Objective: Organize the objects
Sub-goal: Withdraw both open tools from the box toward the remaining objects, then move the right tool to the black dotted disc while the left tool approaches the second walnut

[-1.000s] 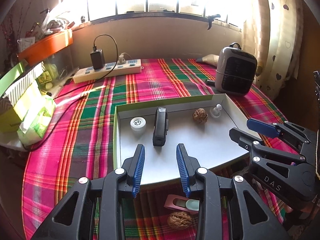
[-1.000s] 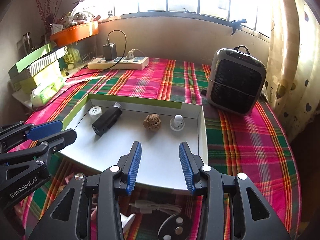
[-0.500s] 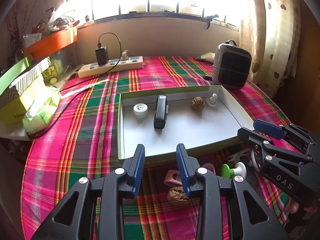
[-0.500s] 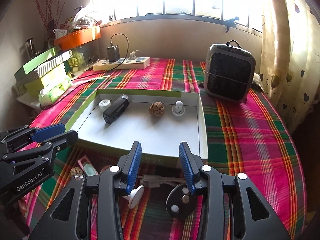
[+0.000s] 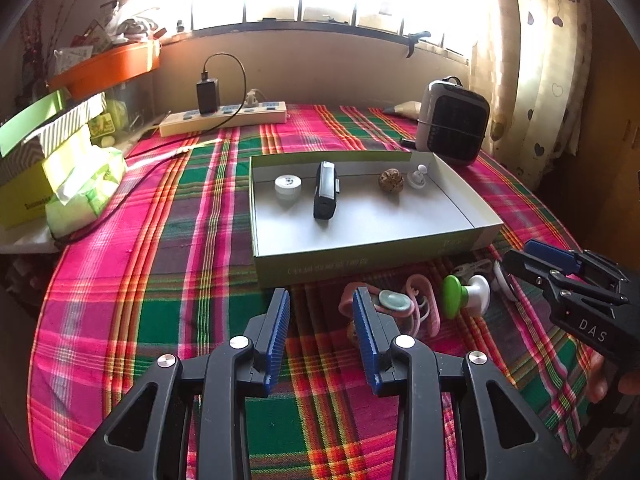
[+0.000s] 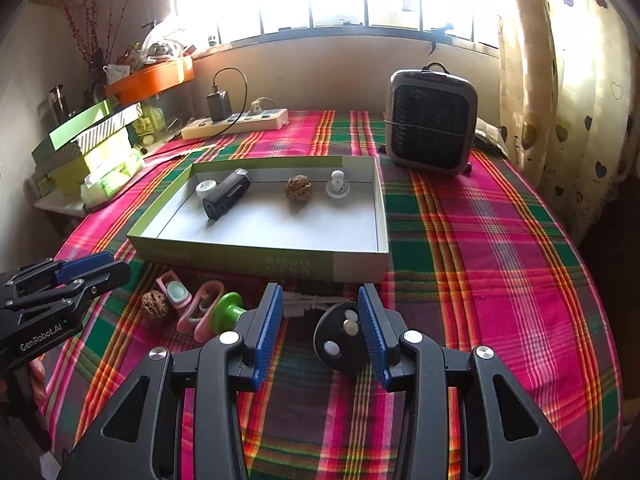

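- Table (image 6: 500, 240), round, under a pink, green and orange plaid cloth; it carries every item below
- Fan heater (image 6: 431, 122), grey with a dark grille, upright at the far right of the cloth, well behind the tray's right corner
- Stacked boxes (image 6: 86, 136), green and striped, with a soft tissue pack (image 6: 114, 176) just in front, at the table's left edge
- Power strip (image 6: 236, 120), cream, along the far edge under the window, a black charger (image 6: 219, 106) plugged in and its cable looping over
- Tray (image 6: 240, 254), shallow, white inside with green outer walls, mid-table. Contents along its far wall, left to right: white round cap (image 6: 206, 189), black oblong device (image 6: 227, 199) lying flat, walnut (image 6: 298, 188), white knob (image 6: 338, 185) upright
- Left gripper (image 5: 321, 334), jaws spread with nothing between them, above bare cloth before the tray's near wall; the pink clip sits just past its right finger
- Right gripper (image 6: 321, 328), jaws spread and pinching nothing; the black disc lies on the cloth between the fingers, against the right one
- Loose items on the cloth before the tray's near wall, blocked from it by that wall:
- Black disc (image 6: 340, 340) with three pale dots
- White cable (image 6: 312, 302), bundled, just behind the disc
- Green-and-white knob (image 5: 466, 294), tipped on its side
- Pink clips (image 6: 200, 310), one holding a pale teal pad (image 5: 396, 301)
- Second walnut (image 6: 154, 305), leftmost
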